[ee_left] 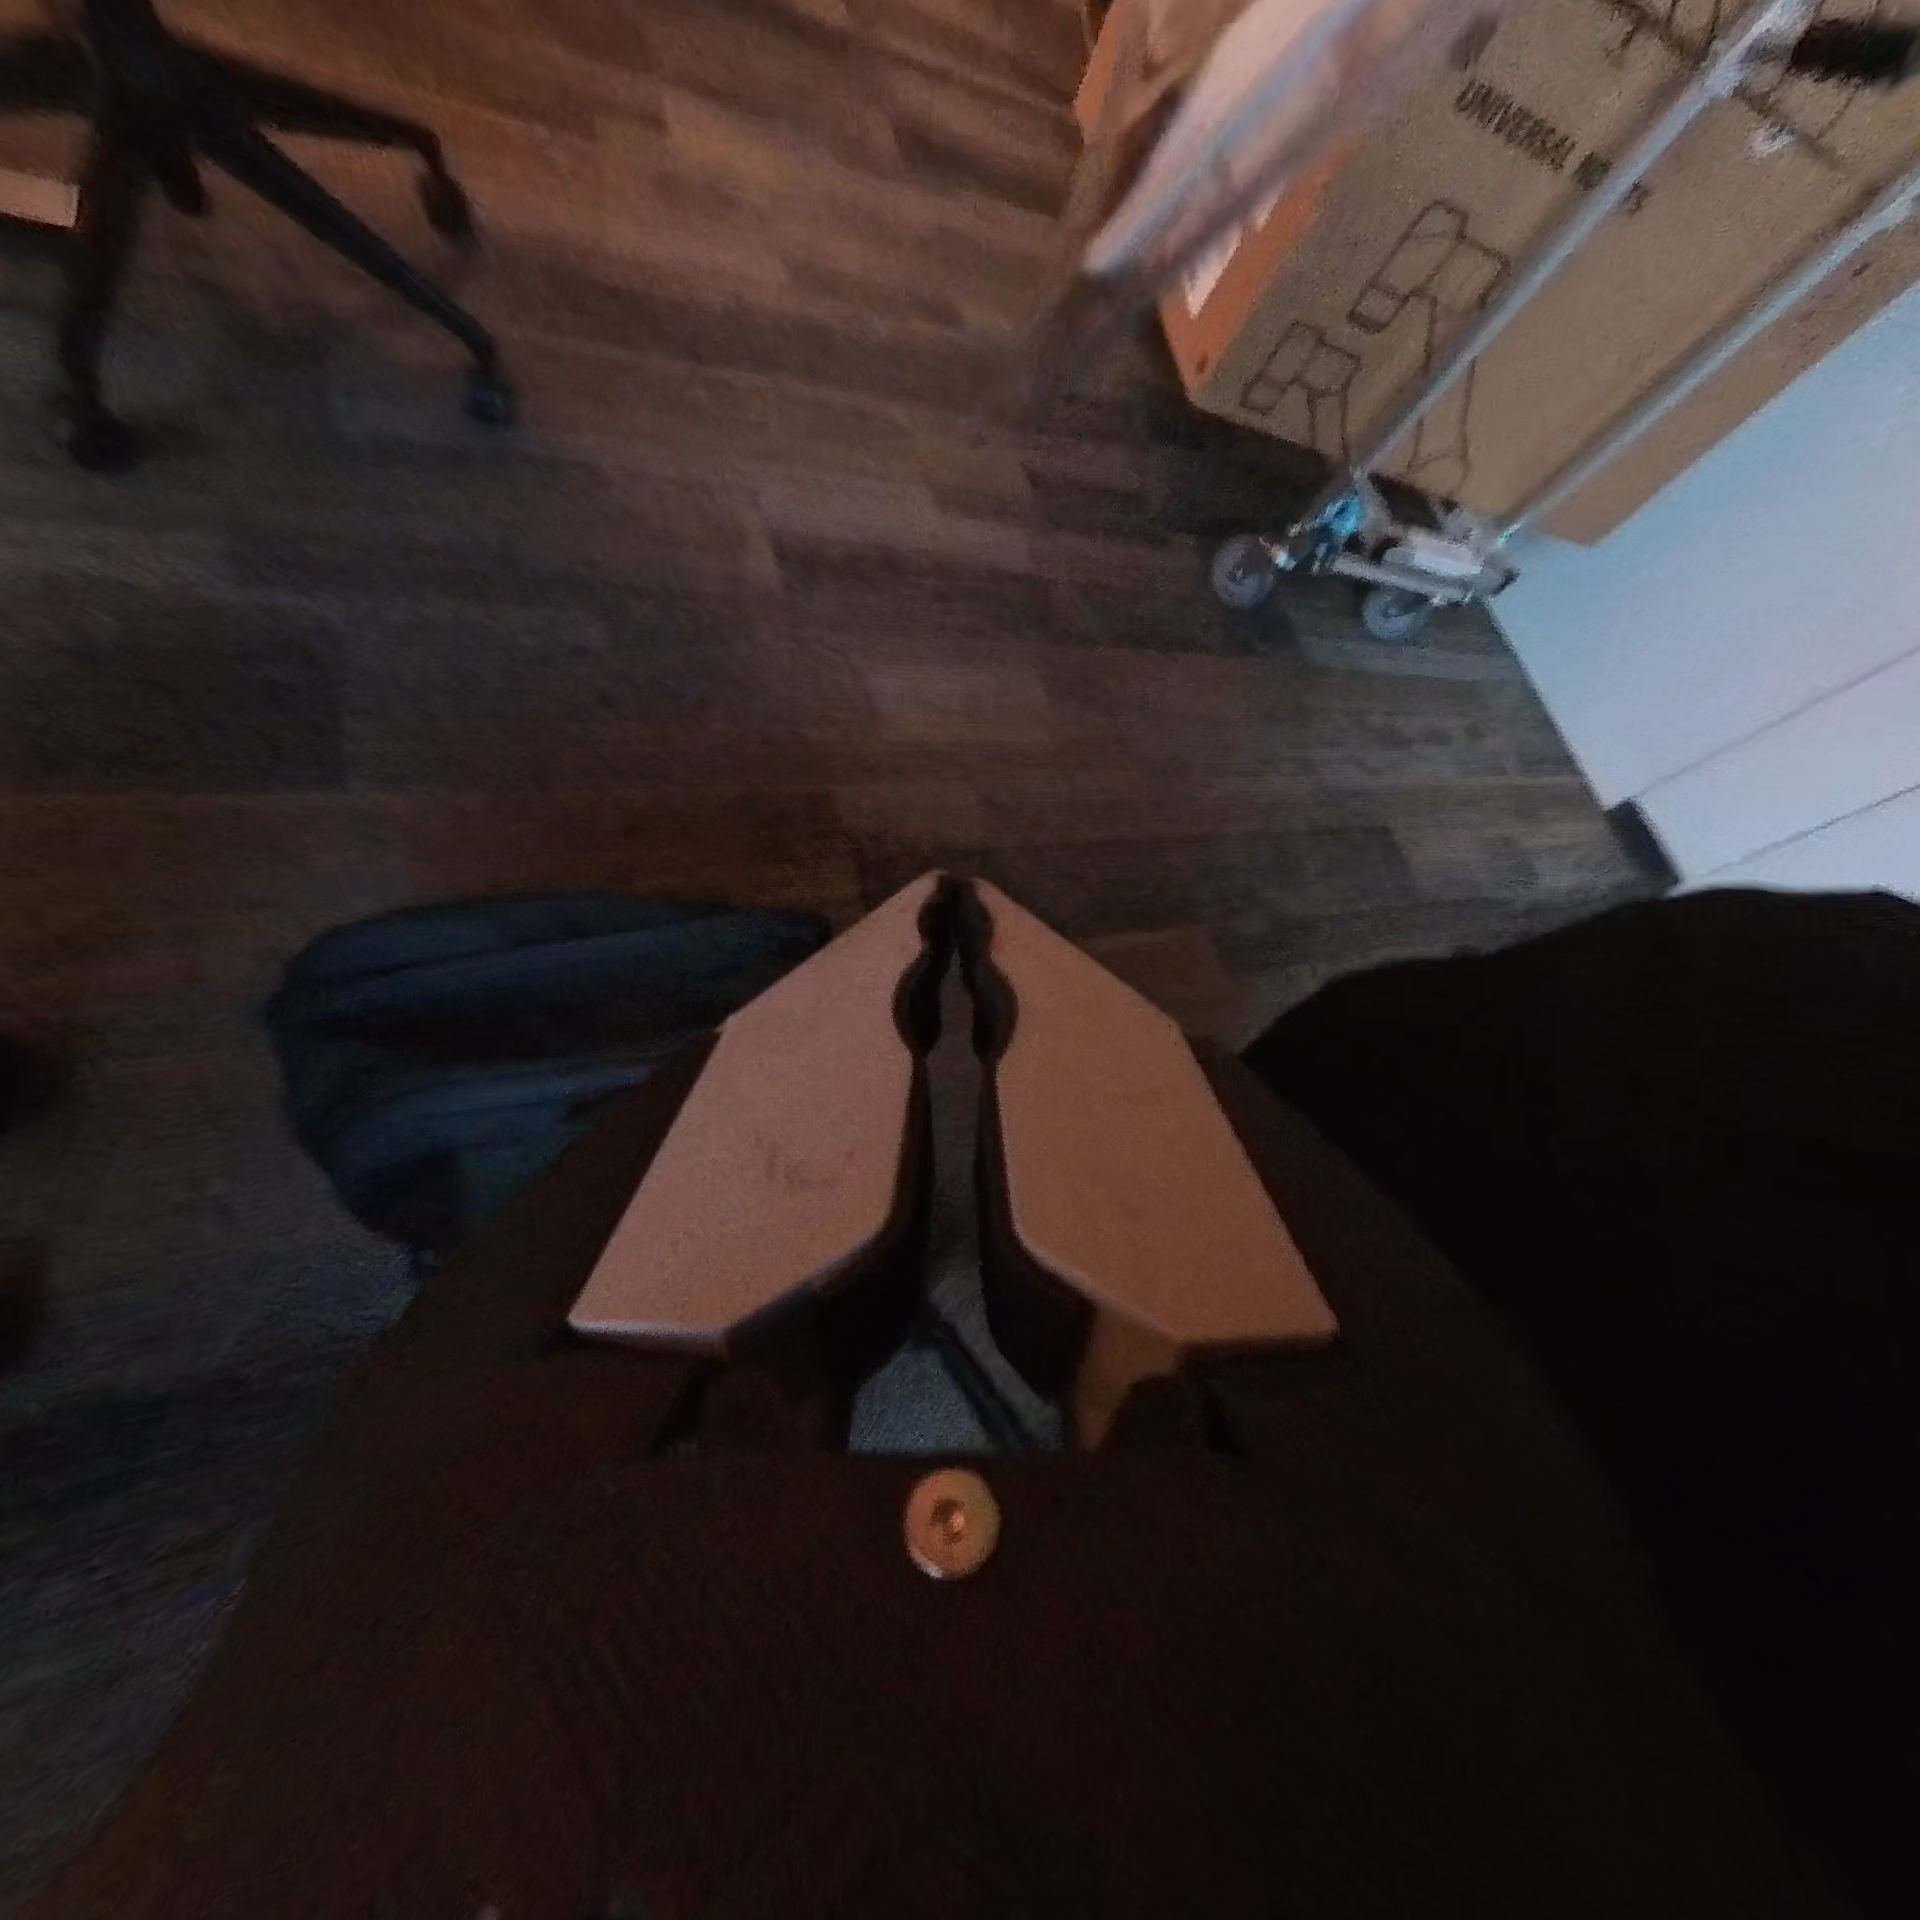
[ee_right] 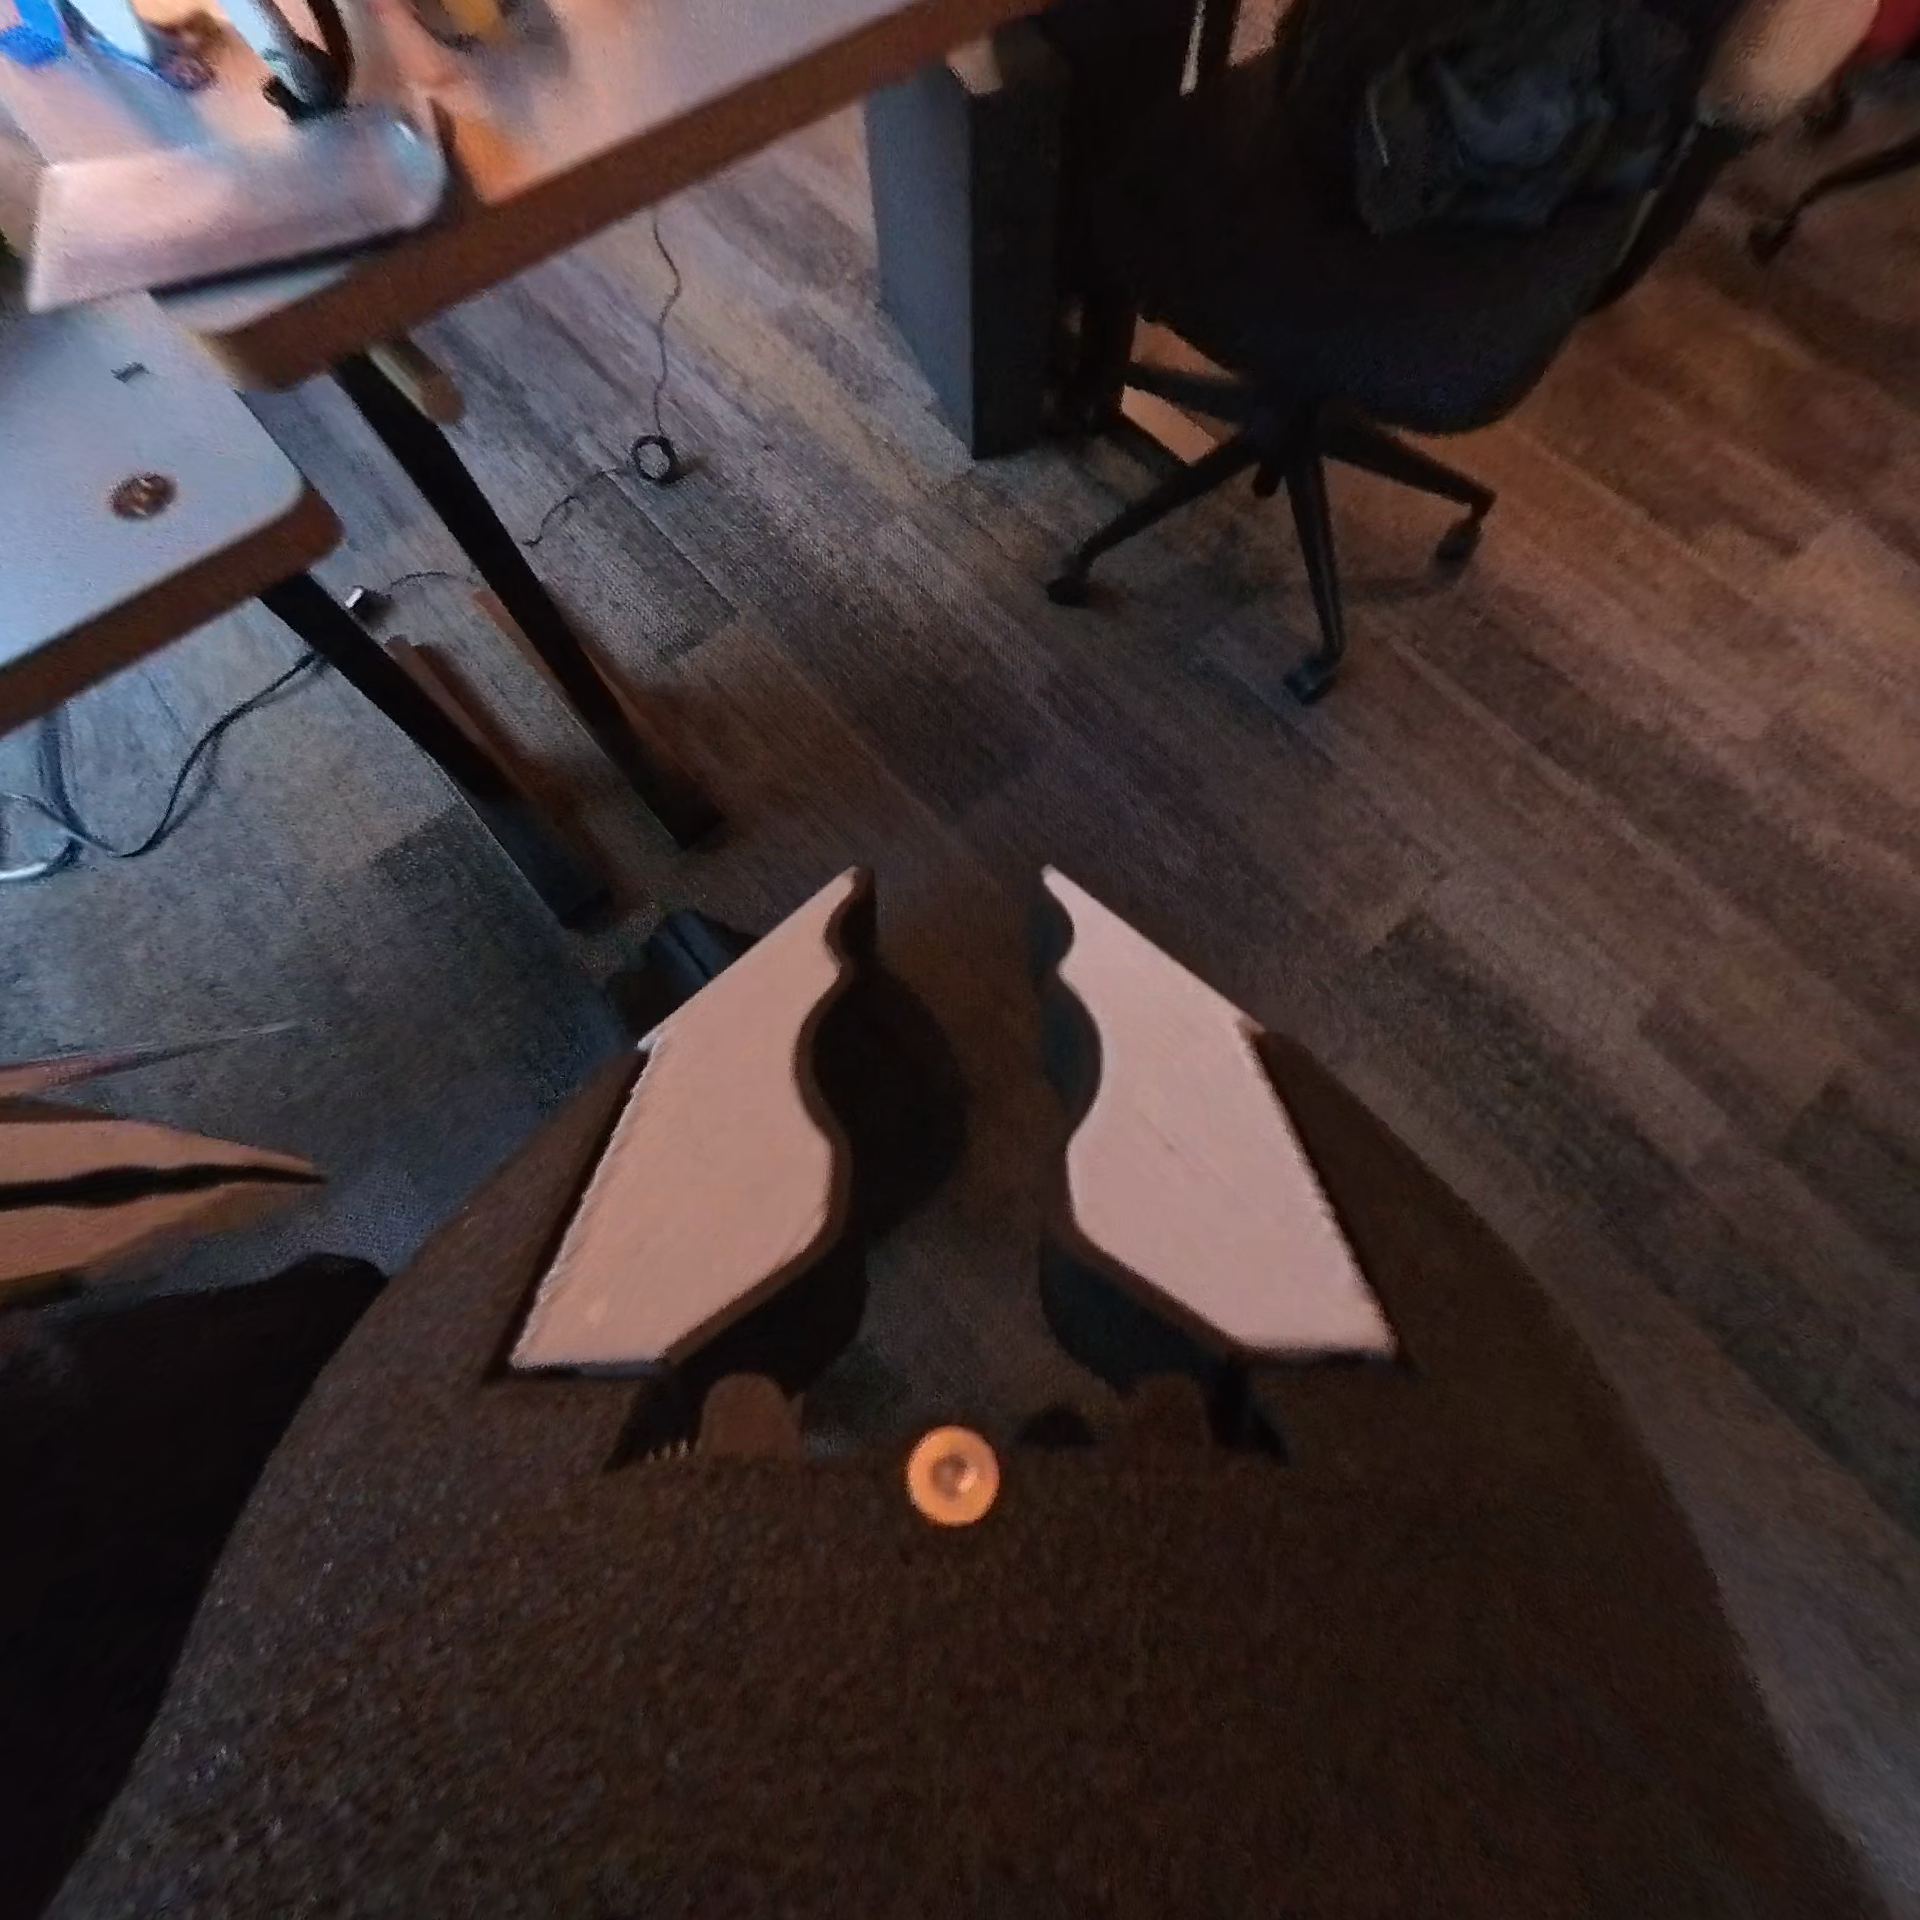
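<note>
My left gripper [ee_left: 956, 885] hangs over the carpet floor [ee_left: 727, 675], and its tan fingers [ee_left: 831, 1091] meet at the tips. Nothing shows between them. A dark blue bag [ee_left: 488, 1029] lies on the floor just left of it. My right gripper [ee_right: 954, 881] is open, and only bare carpet [ee_right: 1351, 883] shows through the gap between its pale fingers [ee_right: 727, 1143]. The left gripper also shows at the left edge of the right wrist view [ee_right: 135, 1184], shut. Both views are blurred.
Brown cardboard boxes [ee_left: 1507, 260] sit on a wheeled cart [ee_left: 1382, 561] by a white wall [ee_left: 1766, 644]. An office chair base [ee_left: 260, 208] stands at the far left. A table [ee_right: 520, 156] with dark legs [ee_right: 540, 644], a floor cable [ee_right: 655, 457] and another chair [ee_right: 1351, 364] stand ahead. Across from one pair of fingers to the other is roughly 30 centimetres.
</note>
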Demonstrator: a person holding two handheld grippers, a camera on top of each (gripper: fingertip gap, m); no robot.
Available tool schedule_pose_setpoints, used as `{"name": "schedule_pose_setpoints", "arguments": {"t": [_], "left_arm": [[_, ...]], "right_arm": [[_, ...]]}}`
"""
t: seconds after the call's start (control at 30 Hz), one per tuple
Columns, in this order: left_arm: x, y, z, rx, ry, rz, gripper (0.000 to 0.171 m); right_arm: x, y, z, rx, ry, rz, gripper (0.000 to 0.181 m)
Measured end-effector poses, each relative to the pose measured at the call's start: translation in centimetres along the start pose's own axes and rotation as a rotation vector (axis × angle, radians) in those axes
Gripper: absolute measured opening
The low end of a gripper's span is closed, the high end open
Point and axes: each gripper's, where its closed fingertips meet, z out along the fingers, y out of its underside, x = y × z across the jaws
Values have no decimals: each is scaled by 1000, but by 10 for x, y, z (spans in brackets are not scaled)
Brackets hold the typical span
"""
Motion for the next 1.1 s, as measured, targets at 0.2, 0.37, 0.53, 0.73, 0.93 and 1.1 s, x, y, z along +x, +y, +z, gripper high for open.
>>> {"name": "schedule_pose_setpoints", "arguments": {"t": [0.2,0.37,0.53,0.73,0.93,1.1], "left_arm": [[-26,-36,33,53,81,9,0],[-35,-61,67,-41,142,81,0],[-24,-116,104,-149,242,67,0],[39,-176,191,-315,283,238,17],[119,-228,309,-438,205,243,35],[150,-297,420,-459,172,428,32]], "right_arm": [[-50,-75,24,-4,-54,15,25],[-59,-89,30,4,-105,-19,25],[-5,-53,22,-4,-160,-32,27],[127,19,18,-32,-255,-81,32],[265,101,15,-253,-330,-46,48],[361,141,24,-525,-326,-30,93]]}}
